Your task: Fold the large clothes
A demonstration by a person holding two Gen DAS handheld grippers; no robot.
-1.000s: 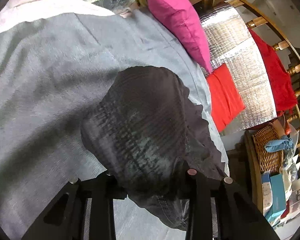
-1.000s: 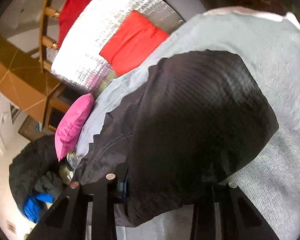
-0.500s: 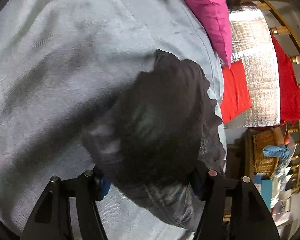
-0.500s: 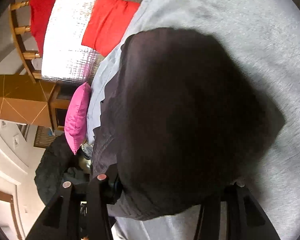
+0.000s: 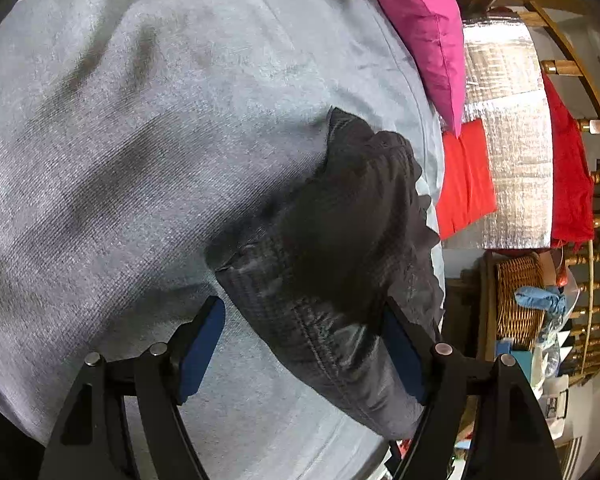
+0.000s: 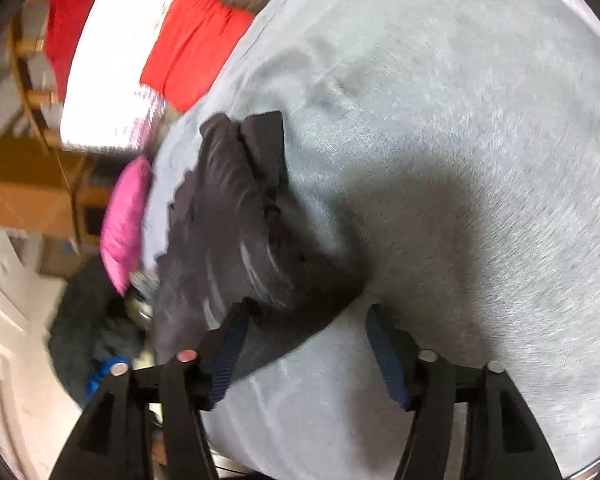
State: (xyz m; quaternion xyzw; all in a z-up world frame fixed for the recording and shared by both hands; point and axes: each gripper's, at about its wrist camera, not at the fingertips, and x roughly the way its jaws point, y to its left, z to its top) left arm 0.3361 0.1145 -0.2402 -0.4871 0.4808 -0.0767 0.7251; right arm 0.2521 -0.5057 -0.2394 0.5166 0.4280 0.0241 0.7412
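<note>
I can read no text, label, brand or number anywhere. The boxes and papers (image 5: 548, 364) beside the wicker basket (image 5: 518, 300) in my left wrist view are too small and blurred to make out.

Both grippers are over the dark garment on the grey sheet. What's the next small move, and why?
Probably draw both grippers back clear of the cloth. The left gripper and right gripper have jaws opening; the dark garment lies bunched on the grey sheet, its edge still between the pads but not pinched. Backing off first avoids dragging the fold and shows which edge to regrasp.
</note>
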